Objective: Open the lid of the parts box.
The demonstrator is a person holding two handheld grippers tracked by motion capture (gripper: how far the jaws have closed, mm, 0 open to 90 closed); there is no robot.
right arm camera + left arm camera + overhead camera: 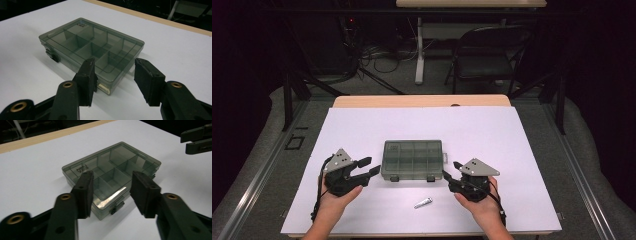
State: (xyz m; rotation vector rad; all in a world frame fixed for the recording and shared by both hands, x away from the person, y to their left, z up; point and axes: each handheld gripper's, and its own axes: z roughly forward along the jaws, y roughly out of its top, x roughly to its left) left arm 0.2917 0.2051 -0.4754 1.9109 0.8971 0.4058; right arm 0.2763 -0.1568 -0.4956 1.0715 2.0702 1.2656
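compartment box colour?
Translucent smoky grey-green compartment box, clearest in the right gripper view.

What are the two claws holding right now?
Nothing. The left claw and the right claw sit open at either end of the closed compartment box, their pads not pressing on it. The small silver piece lies untouched on the table.

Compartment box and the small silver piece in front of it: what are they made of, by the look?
Compartment box: looks like smoky translucent plastic, glossy; the dividers show through the closed lid and its edges catch glare. Small silver piece: bright and reflective, probably metal, too small to be sure.
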